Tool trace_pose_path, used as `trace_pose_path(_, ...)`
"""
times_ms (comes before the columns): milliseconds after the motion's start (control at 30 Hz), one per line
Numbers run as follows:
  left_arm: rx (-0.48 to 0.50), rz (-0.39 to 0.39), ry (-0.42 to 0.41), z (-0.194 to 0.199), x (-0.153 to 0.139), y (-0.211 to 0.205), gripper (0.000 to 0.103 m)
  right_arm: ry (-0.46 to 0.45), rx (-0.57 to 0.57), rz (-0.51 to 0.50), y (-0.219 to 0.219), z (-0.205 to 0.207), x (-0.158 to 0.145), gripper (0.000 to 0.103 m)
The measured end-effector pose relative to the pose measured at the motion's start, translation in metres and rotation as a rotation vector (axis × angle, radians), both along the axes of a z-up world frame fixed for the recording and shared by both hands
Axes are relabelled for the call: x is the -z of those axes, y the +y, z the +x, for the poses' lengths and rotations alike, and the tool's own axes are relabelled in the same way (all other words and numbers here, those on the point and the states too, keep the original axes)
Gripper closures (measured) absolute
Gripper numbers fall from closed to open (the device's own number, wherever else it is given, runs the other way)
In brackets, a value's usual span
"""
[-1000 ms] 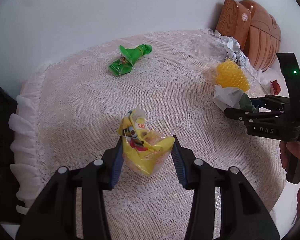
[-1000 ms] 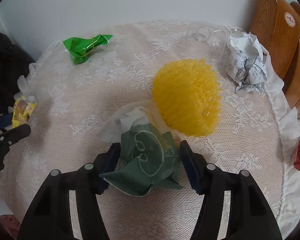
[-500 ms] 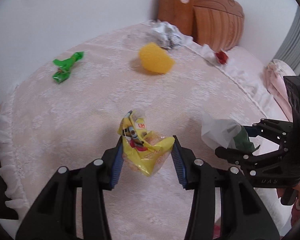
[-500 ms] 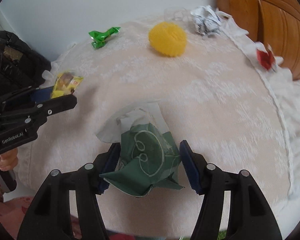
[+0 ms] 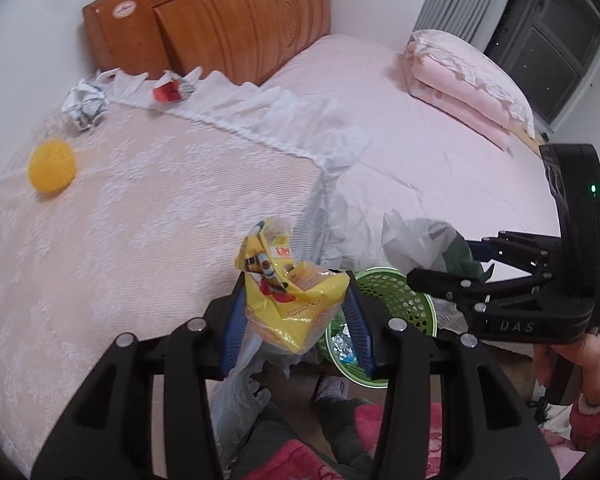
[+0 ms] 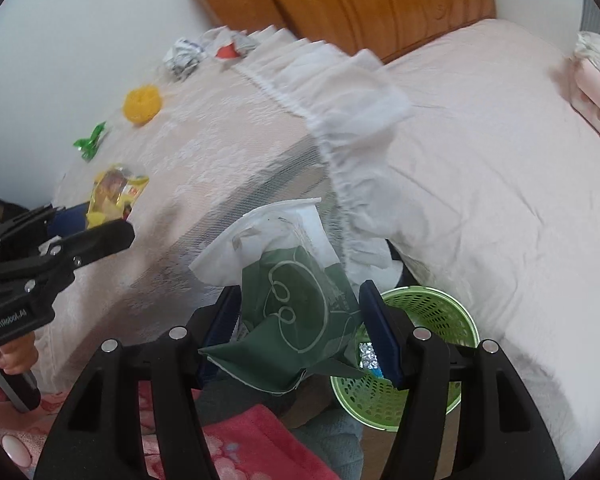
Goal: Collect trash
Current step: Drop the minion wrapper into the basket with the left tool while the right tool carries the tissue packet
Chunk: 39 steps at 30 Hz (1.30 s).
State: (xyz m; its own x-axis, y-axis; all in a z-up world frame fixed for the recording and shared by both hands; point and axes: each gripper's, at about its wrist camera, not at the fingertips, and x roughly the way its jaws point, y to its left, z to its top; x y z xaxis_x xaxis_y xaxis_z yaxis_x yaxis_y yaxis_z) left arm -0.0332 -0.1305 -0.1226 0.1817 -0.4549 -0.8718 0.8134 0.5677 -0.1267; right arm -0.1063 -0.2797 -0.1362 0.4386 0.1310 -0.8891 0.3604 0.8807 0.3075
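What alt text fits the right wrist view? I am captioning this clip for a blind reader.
The right gripper holds a crumpled dark green and white wrapper between its jaws beside a green plastic mesh basket on the floor. Behind, a lace-covered table bears a yellow mesh ball, and a pink bed lies to the right.

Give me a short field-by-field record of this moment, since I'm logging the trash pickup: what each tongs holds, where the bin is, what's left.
left tongs: shut on yellow snack wrapper
right tongs: shut on green and white bag
bin: green basket on the floor beside the bed, below both tongs, some trash already inside
left on tablecloth: yellow ball, crumpled paper, red scrap, green wrapper
next, likely: drop both pieces into the basket
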Motion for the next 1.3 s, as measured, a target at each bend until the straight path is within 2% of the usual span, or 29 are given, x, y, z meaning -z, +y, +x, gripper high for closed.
trace_pose_path(200, 0.045, 0.019, -0.001, -0.034, 0.001, -0.030, 0.059, -0.007, 0.096, -0.005, -0.045, -0.037, 0.002, 0.041)
trace_pose_path(500, 0.081, 0.064, -0.002, -0.065, 0.013, -0.057, 0.059, -0.002, 0.124, 0.007, -0.077, -0.064, 0.011, 0.041)
trace_pose_path(800, 0.266, 0.190, 0.033, -0.100, 0.093, -0.102, 0.059, 0.043, 0.190, -0.032, -0.097, -0.103, 0.012, 0.041)
trace_pose_path(967, 0.351, 0.237, 0.108, -0.114, 0.136, -0.124, 0.059, 0.078, 0.277, -0.062, -0.101, -0.138, 0.012, 0.041)
trace_pose_path(1167, 0.482, 0.276, 0.103, -0.135, 0.154, -0.146, 0.059, 0.074, 0.380, -0.070, -0.097, -0.168, 0.013, 0.041)
trace_pose_path(1233, 0.518, 0.282, 0.099, -0.142, 0.154, -0.150, 0.054, 0.077, 0.404, -0.075, -0.094, -0.175, 0.014, 0.041)
trace_pose_path(1300, 0.554, 0.283, 0.092, -0.149, 0.152, -0.153, 0.031, 0.083, 0.424, -0.079, -0.092, -0.180, 0.014, 0.041)
